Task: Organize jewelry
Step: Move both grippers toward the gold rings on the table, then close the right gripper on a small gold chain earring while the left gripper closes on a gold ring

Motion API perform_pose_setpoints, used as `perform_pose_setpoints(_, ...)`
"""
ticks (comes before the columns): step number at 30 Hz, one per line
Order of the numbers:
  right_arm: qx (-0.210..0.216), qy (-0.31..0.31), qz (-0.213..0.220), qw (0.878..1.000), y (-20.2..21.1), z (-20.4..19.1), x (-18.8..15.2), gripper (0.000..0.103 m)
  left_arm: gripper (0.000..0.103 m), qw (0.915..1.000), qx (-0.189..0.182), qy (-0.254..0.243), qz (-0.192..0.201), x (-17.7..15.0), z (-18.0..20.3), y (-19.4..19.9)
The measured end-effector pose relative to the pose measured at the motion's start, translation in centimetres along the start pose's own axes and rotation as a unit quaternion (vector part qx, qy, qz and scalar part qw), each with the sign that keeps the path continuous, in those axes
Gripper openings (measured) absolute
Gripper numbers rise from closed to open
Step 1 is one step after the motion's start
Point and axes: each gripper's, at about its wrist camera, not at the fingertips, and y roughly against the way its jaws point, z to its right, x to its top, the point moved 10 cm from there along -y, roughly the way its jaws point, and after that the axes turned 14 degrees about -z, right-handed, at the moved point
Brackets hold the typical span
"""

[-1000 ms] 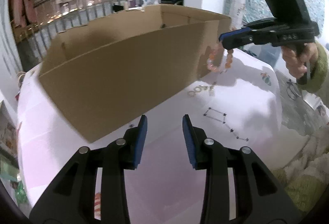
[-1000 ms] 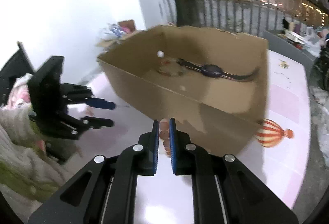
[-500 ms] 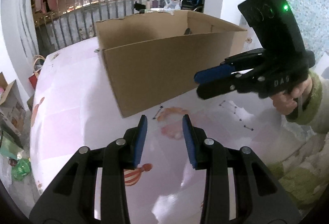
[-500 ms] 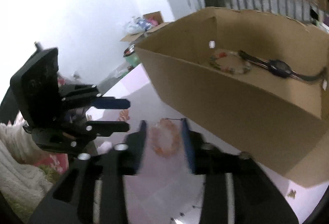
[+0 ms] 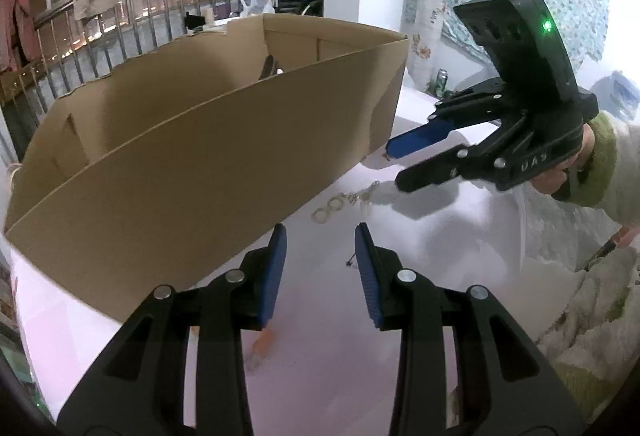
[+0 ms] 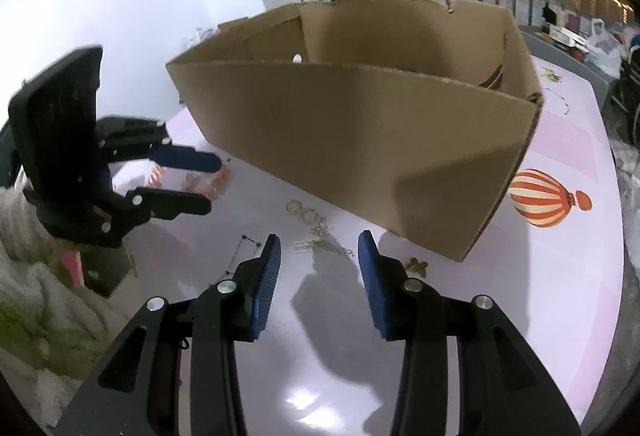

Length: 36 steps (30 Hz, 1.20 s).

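Our right hand-held gripper (image 6: 318,254) has just been opening and stands apart, empty. The silver rings and chain (image 6: 316,232) lie on the desk (image 6: 560,296) just ahead of its fingertips, beside the cardboard box (image 6: 360,135); our left hand-held gripper (image 5: 320,256), apart too, sits farther off.

- The cardboard box (image 6: 360,139) stands on the table (image 6: 560,276), behind both grippers
- Small rings (image 6: 304,213) and a chain (image 6: 324,246) lie on the table just before the box's near wall, ahead of the right gripper (image 6: 318,268)
- A beaded bracelet (image 6: 208,181) lies left of the rings, by the left gripper (image 6: 204,181)
- A thin necklace (image 6: 240,256) lies left of the chain
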Motion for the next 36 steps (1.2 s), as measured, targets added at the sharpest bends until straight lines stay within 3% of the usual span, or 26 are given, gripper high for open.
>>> perform_pose_setpoints(4,0.003,0.033,-0.012,0.999,-1.2,-0.2,0.9,0.033,0.026,1.0,-0.005,-0.002,-0.007,0.2,0.2,-0.7)
perform_pose_setpoints(10,0.014,0.057,-0.029,0.998,-2.6,-1.2,1.8,0.033,0.022,0.9998,-0.011,0.007,-0.013,-0.1,-0.2,-1.2)
perform_pose_setpoints(14,-0.027,0.089,-0.045,0.995,-4.1,-1.7,1.4,0.033,0.021,0.9998,-0.014,0.005,-0.014,-0.2,-0.2,-1.4)
perform_pose_setpoints(17,-0.043,0.091,-0.044,0.994,-4.0,-1.4,1.2,0.018,0.019,0.9998,-0.015,0.003,-0.015,-0.3,-0.3,-1.5)
perform_pose_setpoints(21,-0.031,0.081,-0.041,0.995,-3.6,-0.8,0.7,0.014,0.016,0.9997,-0.017,-0.002,-0.018,-0.3,-0.4,-1.7)
perform_pose_setpoints(23,-0.026,0.081,-0.043,0.995,-3.4,-0.7,0.4,0.005,0.016,0.9996,-0.017,-0.008,-0.021,-0.2,-0.4,-1.9)
perform_pose_setpoints(36,0.001,0.05,-0.034,0.998,-2.3,0.3,-1.4,0.005,0.016,0.9979,0.005,-0.045,-0.045,0.6,0.8,-3.7)
